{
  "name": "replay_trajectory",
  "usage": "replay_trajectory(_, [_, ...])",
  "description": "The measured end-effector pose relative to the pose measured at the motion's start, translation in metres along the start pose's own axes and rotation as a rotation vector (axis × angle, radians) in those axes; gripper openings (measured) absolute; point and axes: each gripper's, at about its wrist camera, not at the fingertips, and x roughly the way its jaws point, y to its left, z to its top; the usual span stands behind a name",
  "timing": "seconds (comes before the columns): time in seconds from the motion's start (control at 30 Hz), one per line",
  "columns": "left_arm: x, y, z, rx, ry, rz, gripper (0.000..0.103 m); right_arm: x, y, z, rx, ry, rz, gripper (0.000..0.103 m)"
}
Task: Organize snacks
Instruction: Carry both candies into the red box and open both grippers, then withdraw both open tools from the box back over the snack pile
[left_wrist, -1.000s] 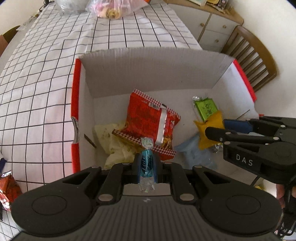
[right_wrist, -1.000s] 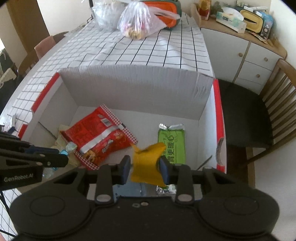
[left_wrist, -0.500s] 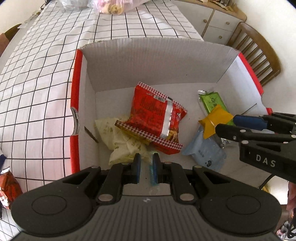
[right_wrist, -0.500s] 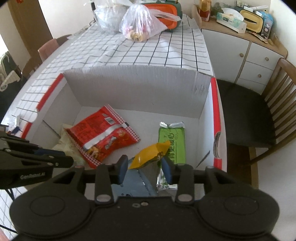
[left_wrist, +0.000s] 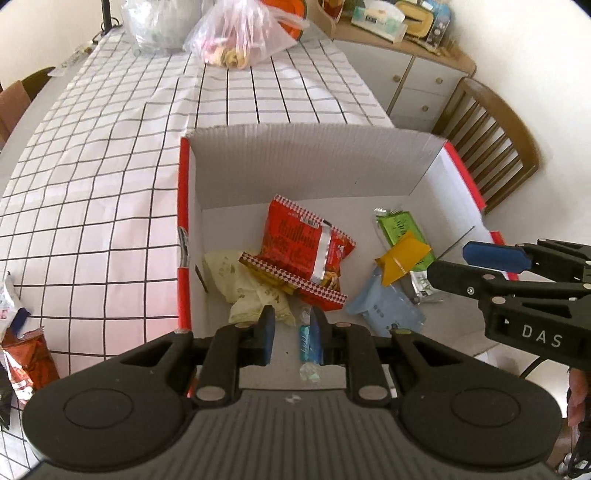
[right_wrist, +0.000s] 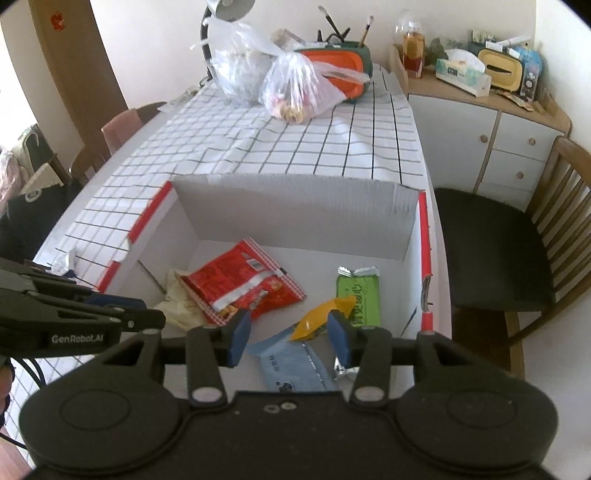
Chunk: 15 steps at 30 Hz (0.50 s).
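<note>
Over on the far left, a torn red snack bag (left_wrist: 27, 360) lies on the checked counter (left_wrist: 110, 192), outside the box. The white cardboard box (left_wrist: 303, 158) with red edges sits at the counter's near end, and the snacks are inside it.

The left hand-held gripper (left_wrist: 290, 338) hangs over the box's near left corner, fingers parted and gripping nothing. A small blue candy wrapper (left_wrist: 308, 341) lies on the box floor right by the inner face of its right finger; whether they touch is hard to call. Just beyond, a pale yellow packet (left_wrist: 243, 291) sits partly under a red checkered chip bag (left_wrist: 306, 254) in the middle of the box.

Moving right, a light blue pouch (right_wrist: 291, 363) lies flat on the floor of the box, with a yellow-orange packet (right_wrist: 321, 319) resting on its far end and leaning against the green packet (right_wrist: 360, 297) beside the right wall.

The right hand-held gripper (right_wrist: 290, 338) hovers above that pile, fingers spread wide with nothing between them. The yellow-orange packet shows through the gap, lying below the blue pads (right_wrist: 340, 338), not pinched.

Far end of the counter: two clear plastic bags (right_wrist: 295, 88) and an orange case (right_wrist: 336, 72). At the far right, a wooden chair (right_wrist: 517, 251) stands beside the counter.
</note>
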Motion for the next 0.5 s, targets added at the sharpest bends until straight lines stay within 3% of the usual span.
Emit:
replay_trajectory(0.1, [-0.012, 0.001, -0.004, -0.004, -0.029, -0.004, 0.028, -0.008, 0.004, -0.001, 0.004, -0.018, 0.010, 0.048])
replay_trajectory(0.27, [-0.030, 0.006, -0.010, -0.010, -0.066, -0.013, 0.029, -0.023, 0.013, -0.004, 0.002, -0.047, 0.026, 0.053])
replay_trajectory(0.37, [-0.041, 0.009, -0.015, -0.014, -0.089, -0.018, 0.033, -0.030, 0.019, -0.006, 0.006, -0.064, 0.043, 0.064])
replay_trajectory(0.43, [-0.050, 0.011, -0.019, -0.017, -0.113, -0.020, 0.049, -0.035, 0.023, -0.007, 0.002, -0.076, 0.052, 0.064])
replay_trajectory(0.5, [-0.059, 0.014, -0.023, -0.019, -0.145, -0.019, 0.055, -0.039, 0.026, -0.009, 0.002, -0.083, 0.059, 0.065])
